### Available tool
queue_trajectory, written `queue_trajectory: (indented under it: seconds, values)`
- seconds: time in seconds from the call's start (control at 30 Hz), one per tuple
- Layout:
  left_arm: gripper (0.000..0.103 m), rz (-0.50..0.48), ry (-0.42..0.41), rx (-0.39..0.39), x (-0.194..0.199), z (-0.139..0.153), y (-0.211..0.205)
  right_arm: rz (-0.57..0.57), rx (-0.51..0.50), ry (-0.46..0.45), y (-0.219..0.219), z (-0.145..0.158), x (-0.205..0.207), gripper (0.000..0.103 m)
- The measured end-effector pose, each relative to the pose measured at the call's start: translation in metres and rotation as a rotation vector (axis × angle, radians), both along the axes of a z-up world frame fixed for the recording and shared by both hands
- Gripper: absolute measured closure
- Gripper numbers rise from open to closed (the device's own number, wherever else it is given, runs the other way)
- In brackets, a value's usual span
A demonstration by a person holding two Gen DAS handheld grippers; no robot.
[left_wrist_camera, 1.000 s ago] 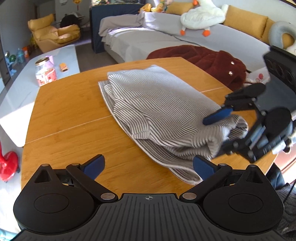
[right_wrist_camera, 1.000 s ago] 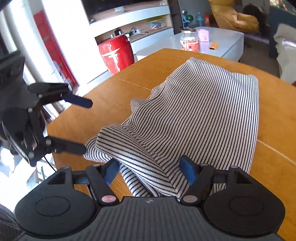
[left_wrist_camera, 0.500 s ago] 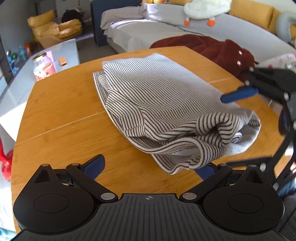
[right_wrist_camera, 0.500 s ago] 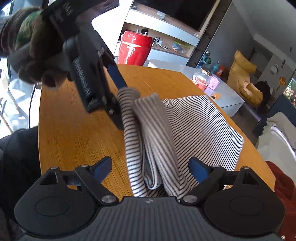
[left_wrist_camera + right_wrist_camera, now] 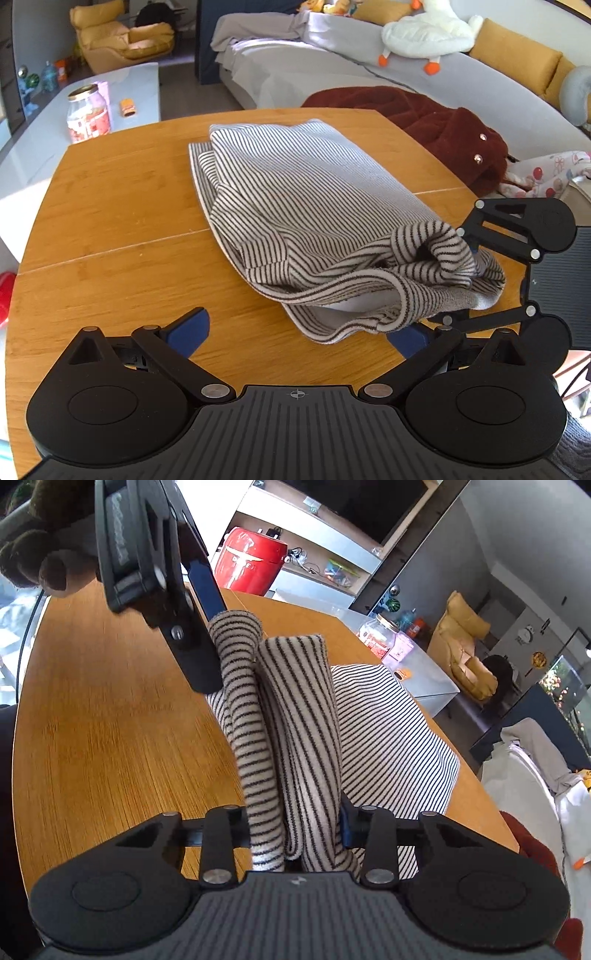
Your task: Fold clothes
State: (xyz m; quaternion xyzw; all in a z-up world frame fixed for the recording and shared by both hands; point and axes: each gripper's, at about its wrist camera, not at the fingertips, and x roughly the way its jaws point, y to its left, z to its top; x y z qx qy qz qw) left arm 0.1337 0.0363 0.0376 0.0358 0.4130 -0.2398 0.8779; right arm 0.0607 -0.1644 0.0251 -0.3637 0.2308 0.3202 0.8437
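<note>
A black-and-white striped garment (image 5: 306, 206) lies partly folded on the wooden table (image 5: 110, 229). Its near right end is bunched up and raised. My left gripper (image 5: 299, 334) is open, its fingers wide apart, just in front of the garment's near hem. My right gripper (image 5: 295, 830) is shut on the bunched striped fabric (image 5: 291, 738) and holds that end off the table. The right gripper also shows in the left wrist view (image 5: 517, 266) at the garment's right end. The left gripper shows in the right wrist view (image 5: 177, 602), its blue pad beside the lifted roll.
A dark red fleece (image 5: 417, 122) hangs at the table's far right edge. A grey sofa with cushions and a plush goose (image 5: 428, 35) stands behind. A low white table holds a jar (image 5: 88, 114). A red pot (image 5: 251, 565) stands by the shelf.
My right gripper has closed on the bunched end of the striped garment and raised it. My left gripper stays open and has come nearer the garment's near hem.
</note>
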Motion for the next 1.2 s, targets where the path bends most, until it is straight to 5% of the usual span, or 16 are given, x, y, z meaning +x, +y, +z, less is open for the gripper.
queue_trajectory:
  seconds: [0.17, 0.27, 0.43, 0.5, 0.7, 0.8, 0.9, 1.03, 1.2]
  values:
    - [0.000, 0.095, -0.072, -0.137, 0.011, 0.034, 0.039, 0.032, -0.018, 0.003, 0.006, -0.002, -0.002, 0.069]
    - [0.000, 0.126, -0.131, -0.043, 0.041, 0.034, 0.030, 0.045, -0.027, 0.010, 0.009, -0.001, 0.001, 0.069]
    - [0.000, 0.095, -0.056, 0.096, 0.102, -0.016, -0.004, 0.076, -0.063, 0.045, 0.009, 0.006, 0.005, 0.074]
    - [0.000, 0.084, -0.051, 0.075, 0.110, -0.026, -0.005, 0.090, -0.077, 0.075, 0.008, 0.013, 0.003, 0.076]
    - [0.000, 0.002, -0.027, 0.036, 0.099, -0.028, 0.007, 0.230, -0.129, 0.158, -0.003, 0.097, 0.001, 0.077]
    - [0.000, -0.068, -0.026, 0.003, 0.088, -0.027, 0.005, 0.267, -0.094, 0.133, -0.005, 0.149, 0.028, 0.077]
    - [0.000, -0.092, -0.021, -0.042, 0.082, -0.023, 0.008, 0.330, -0.078, 0.157, -0.001, 0.160, 0.086, 0.076]
    - [0.000, -0.049, -0.005, -0.008, 0.080, -0.023, 0.024, 0.336, -0.040, 0.271, 0.005, 0.116, 0.147, 0.076]
    - [0.000, 0.005, 0.006, -0.039, 0.066, -0.010, 0.052, 0.190, -0.004, 0.291, 0.013, 0.047, 0.207, 0.068]
